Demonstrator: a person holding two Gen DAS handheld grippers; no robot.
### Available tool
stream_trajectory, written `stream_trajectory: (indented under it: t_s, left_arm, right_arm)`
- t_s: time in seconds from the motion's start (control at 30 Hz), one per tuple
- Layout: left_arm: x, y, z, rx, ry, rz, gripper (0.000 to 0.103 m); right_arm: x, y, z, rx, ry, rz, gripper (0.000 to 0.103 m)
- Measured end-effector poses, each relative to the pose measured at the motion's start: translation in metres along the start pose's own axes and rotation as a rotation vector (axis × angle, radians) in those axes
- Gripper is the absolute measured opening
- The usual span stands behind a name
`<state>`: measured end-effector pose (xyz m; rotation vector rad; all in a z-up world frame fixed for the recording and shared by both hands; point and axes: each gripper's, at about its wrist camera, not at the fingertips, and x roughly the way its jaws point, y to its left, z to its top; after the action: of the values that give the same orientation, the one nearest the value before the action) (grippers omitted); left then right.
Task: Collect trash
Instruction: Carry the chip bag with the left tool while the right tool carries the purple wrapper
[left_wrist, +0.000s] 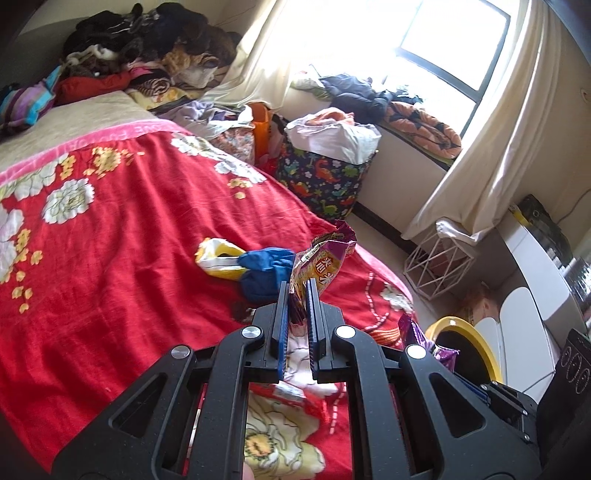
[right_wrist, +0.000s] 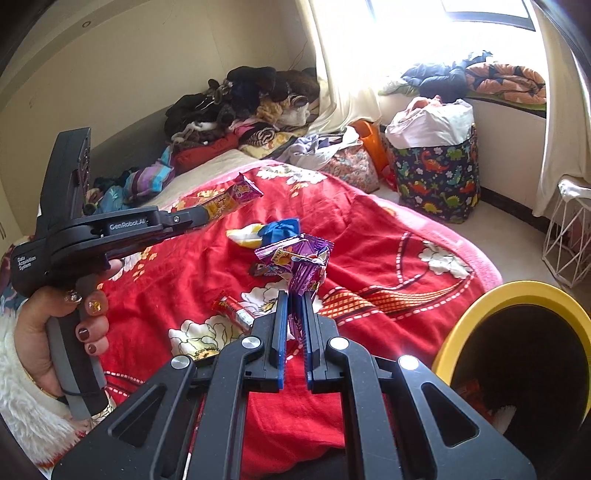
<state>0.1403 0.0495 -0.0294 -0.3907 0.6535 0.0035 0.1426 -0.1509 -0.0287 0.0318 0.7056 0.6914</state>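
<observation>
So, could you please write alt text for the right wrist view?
The right claw grips a purple wrapper above a red floral blanket. At left, a hand holds the left claw, shut on an orange-and-purple wrapper; a yellow-rimmed bin stands at right.

Daylight enters through the window (left_wrist: 454, 48), which is blown out to white in both views, washing the curtain (left_wrist: 491, 147) beside it. The red bedspread (left_wrist: 122, 236) below the window is evenly lit and sharp. Fisheye bending and dark vignetting mark all corners.
</observation>
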Motion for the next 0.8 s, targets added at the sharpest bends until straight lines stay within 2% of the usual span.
stream_trajectory:
  t_s: [0.8]
  left_arm:
    - [-0.010, -0.055, -0.009, 0.101, 0.000, -0.081, 0.005]
  right_arm:
    - [-0.046, -0.038, -0.006, 0.090, -0.075, -0.069, 0.007]
